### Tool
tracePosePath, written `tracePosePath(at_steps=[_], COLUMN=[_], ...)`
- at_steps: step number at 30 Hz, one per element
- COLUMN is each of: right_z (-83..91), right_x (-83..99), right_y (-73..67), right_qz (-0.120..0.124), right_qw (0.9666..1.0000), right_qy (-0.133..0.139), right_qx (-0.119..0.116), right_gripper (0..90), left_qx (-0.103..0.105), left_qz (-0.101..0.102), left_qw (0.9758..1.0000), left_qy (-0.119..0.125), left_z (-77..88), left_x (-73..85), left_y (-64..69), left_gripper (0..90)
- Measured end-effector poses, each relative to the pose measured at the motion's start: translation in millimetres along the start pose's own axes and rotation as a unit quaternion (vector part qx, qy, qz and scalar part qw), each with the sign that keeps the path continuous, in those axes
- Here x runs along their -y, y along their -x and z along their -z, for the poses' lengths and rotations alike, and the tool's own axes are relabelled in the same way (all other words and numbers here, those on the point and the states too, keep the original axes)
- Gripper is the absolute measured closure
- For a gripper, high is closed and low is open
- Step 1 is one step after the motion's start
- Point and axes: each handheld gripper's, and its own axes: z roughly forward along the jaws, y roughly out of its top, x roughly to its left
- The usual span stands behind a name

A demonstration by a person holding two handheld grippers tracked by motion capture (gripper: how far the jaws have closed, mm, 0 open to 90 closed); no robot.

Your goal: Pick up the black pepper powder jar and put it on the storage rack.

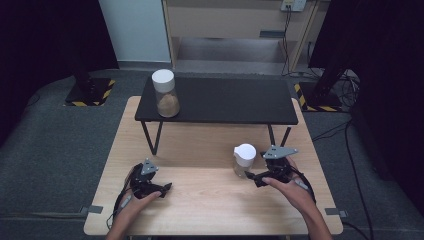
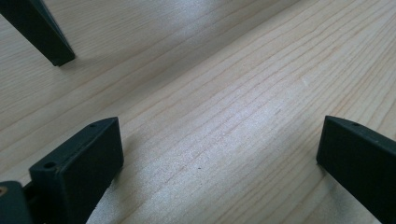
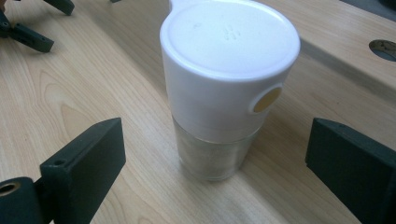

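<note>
We see a small clear jar with a white lid (image 3: 224, 88) standing upright on the pale wooden table (image 1: 210, 200), toward the table's right side and in front of a low black shelf (image 1: 220, 102). In the right gripper view the jar sits between the two black jaws, slightly ahead of them; the jaws stand wide, and neither pad touches the glass or the lid. A round yellowish dot marks the side of the lid. We judge that the reach for this jar is nearly finished, but the grasp itself is not yet made: the right gripper (image 1: 256, 176) is released, with the jar just beside its tips in the high view.

Our left gripper (image 1: 165, 188) rests low over bare wood near the table's left front, its jaws spread apart and holding nothing.

On the left end of the black shelf stands a taller clear jar (image 1: 165, 93), also white-capped, with a layer of tan powder in its lower part. It is well apart from both grippers.

What remains, in our judgement, is to close on the small jar, lift it and carry it onward, perhaps up to the shelf.
</note>
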Motion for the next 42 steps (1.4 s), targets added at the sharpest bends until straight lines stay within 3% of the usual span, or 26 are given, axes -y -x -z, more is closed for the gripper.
tracePosePath(at_steps=[24, 36, 42], right_z=[-13.8, -25.9, -33.1], right_x=[-3.3, -9.8, -8.7], right_y=[0.3, -1.5, 1.6], right_qz=[0.001, 0.009, -0.003], right_qw=[1.0, 0.9999, 1.0], right_qy=[-0.005, -0.003, 0.001], right_qx=[0.003, 0.006, -0.001], right_gripper=[5.2, 10.0, 14.9], left_qx=[0.0, 0.0, 0.0], left_qz=[0.0, 0.0, 0.0], left_qw=[1.0, 1.0, 1.0], left_qy=[0.0, 0.0, 0.0], left_z=[0.0, 0.0, 0.0], left_x=[0.0, 0.0, 0.0], left_y=[0.1, 0.0, 0.0], left_gripper=[0.0, 0.0, 0.0])
